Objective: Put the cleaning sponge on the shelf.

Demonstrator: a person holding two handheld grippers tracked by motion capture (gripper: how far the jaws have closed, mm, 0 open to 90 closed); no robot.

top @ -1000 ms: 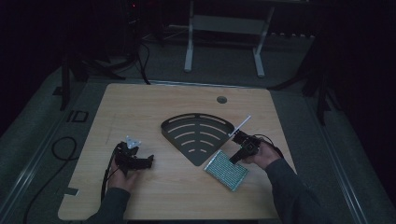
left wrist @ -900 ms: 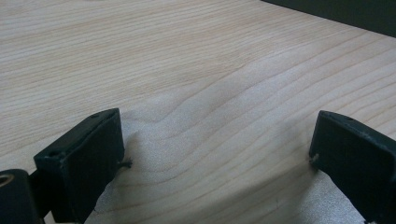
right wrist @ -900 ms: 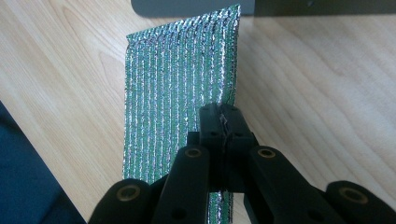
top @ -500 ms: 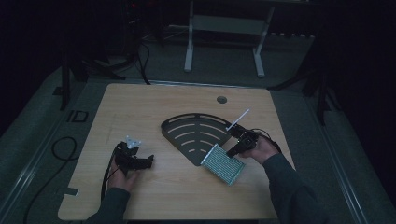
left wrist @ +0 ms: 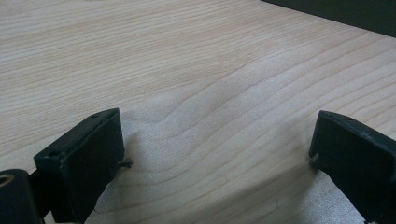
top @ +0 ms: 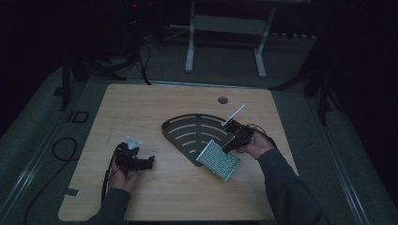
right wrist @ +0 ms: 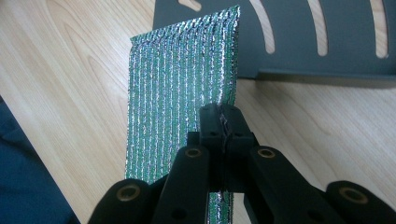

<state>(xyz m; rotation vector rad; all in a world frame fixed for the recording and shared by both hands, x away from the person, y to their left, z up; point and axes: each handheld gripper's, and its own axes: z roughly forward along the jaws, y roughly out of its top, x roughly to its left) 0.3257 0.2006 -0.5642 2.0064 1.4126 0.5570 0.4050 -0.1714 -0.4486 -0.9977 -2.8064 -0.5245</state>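
The right gripper (top: 228, 144) is clenched on one edge of a silvery ribbed pouch (top: 218, 160), its jaws pinched together on the foil in the right gripper view (right wrist: 223, 122). The pouch (right wrist: 182, 93) hangs out from the jaws toward the near edge of the table (top: 155, 105), tilted, its far end low over the wood just beside the dark slotted rack (top: 190, 133). In the gripper's own view the pouch's long axis runs straight ahead of the jaws, with the rack (right wrist: 322, 42) beyond and to one side of it.

The left gripper (top: 141, 161) rests near the near-left corner, released: its jaws stand wide apart over bare wood (left wrist: 210, 116), nothing between them. It lies well apart from the pouch, so the right hand (top: 256, 145) is the one that counts here.

If the pouch is bound for the rack, it seems the move turns on swinging that long axis toward the slots on the far side.
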